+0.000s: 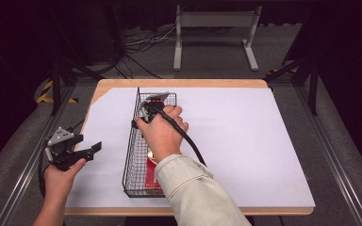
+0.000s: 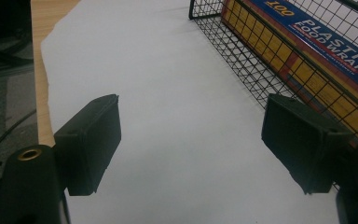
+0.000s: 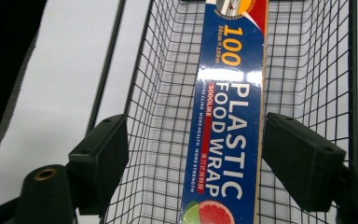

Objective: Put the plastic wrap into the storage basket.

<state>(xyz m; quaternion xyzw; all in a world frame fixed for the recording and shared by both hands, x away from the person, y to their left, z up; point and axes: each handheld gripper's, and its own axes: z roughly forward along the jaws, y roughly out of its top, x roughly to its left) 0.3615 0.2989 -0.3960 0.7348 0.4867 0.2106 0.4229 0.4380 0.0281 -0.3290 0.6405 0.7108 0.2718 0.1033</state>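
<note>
On the white table (image 1: 245, 141), the right gripper (image 3: 196, 154) hangs spread over the food-wrap box (image 3: 223, 140) (basket-bound (image 1: 131, 155)), apparently to straddle it; the left gripper (image 2: 191, 144) waits agape.

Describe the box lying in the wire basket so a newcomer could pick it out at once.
On the white sheet covering the wooden table stands a long, narrow black wire basket. Inside it, lying lengthwise, is a long slim cardboard box. Its glossy blue face reads "100 PLASTIC FOOD WRAP" above a citrus-slice picture, and a red-and-yellow side shows through the mesh; it is the one printed, coloured thing there.
</note>
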